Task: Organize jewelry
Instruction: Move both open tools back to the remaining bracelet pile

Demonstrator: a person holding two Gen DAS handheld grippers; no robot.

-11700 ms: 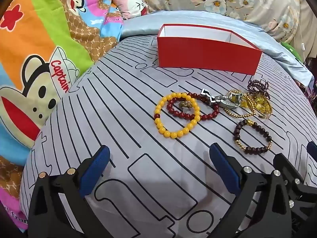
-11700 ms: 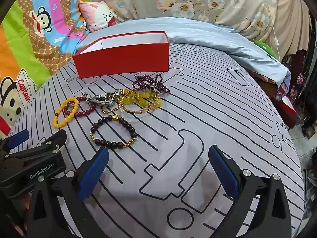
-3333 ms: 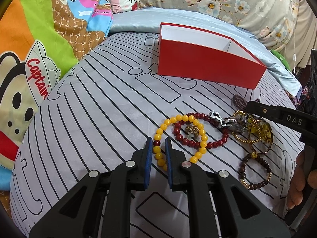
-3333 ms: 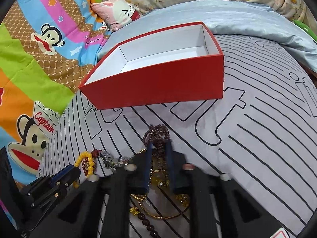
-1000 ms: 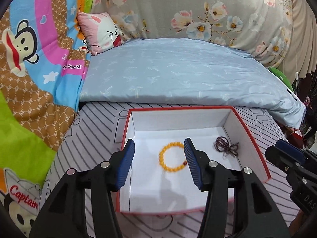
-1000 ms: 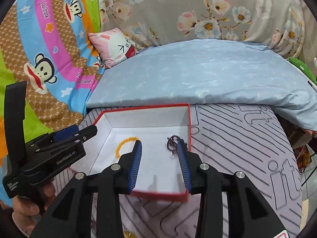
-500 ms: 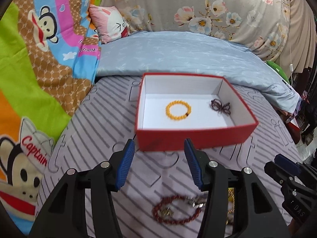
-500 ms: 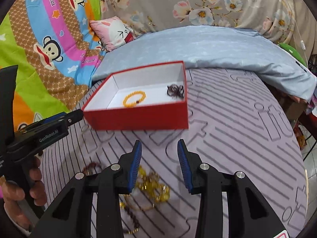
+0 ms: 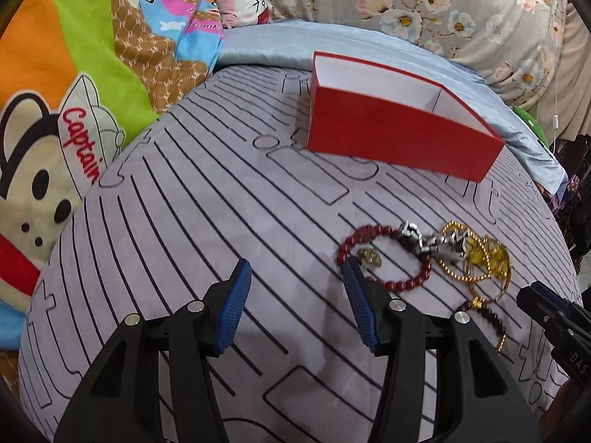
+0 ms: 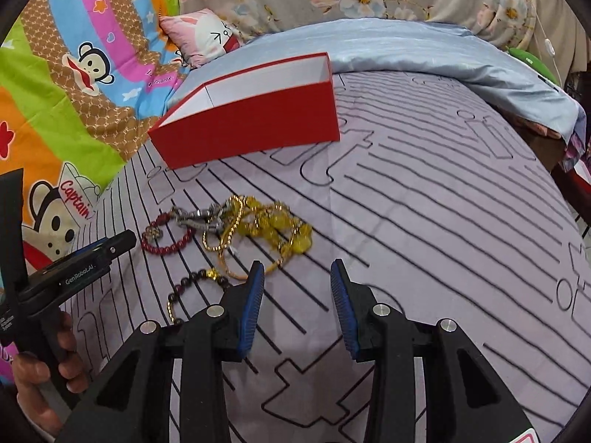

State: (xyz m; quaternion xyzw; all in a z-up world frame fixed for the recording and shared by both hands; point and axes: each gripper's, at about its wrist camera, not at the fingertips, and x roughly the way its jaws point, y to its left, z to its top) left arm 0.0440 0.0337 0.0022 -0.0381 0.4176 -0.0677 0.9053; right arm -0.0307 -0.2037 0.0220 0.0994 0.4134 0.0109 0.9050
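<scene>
A red box (image 9: 399, 133) (image 10: 251, 125) with a white inside stands at the far side of the grey lined sheet; its contents are hidden from here. Loose jewelry lies in front of it: a dark red bead bracelet (image 9: 384, 258) (image 10: 166, 238), a silver clasp piece (image 9: 432, 245) (image 10: 197, 219), gold chains and yellow beads (image 9: 480, 258) (image 10: 273, 229) and a brown bead bracelet (image 9: 487, 317) (image 10: 192, 288). My left gripper (image 9: 297, 277) is open and empty, its right finger beside the red bracelet. My right gripper (image 10: 297, 277) is open and empty, just right of the gold pile.
A cartoon monkey blanket (image 9: 74, 92) (image 10: 74, 74) lies to the left, a pale blue quilt (image 9: 314, 44) (image 10: 424, 55) behind the box. A hand (image 10: 40, 380) holds the left gripper's handle. The bed edge drops off at the right (image 10: 569, 170).
Both grippers have drawn back from above the box and sunk toward the sheet. The box now sits farther off and the loose jewelry pile lies close to the fingers. Jaw gaps unchanged.
</scene>
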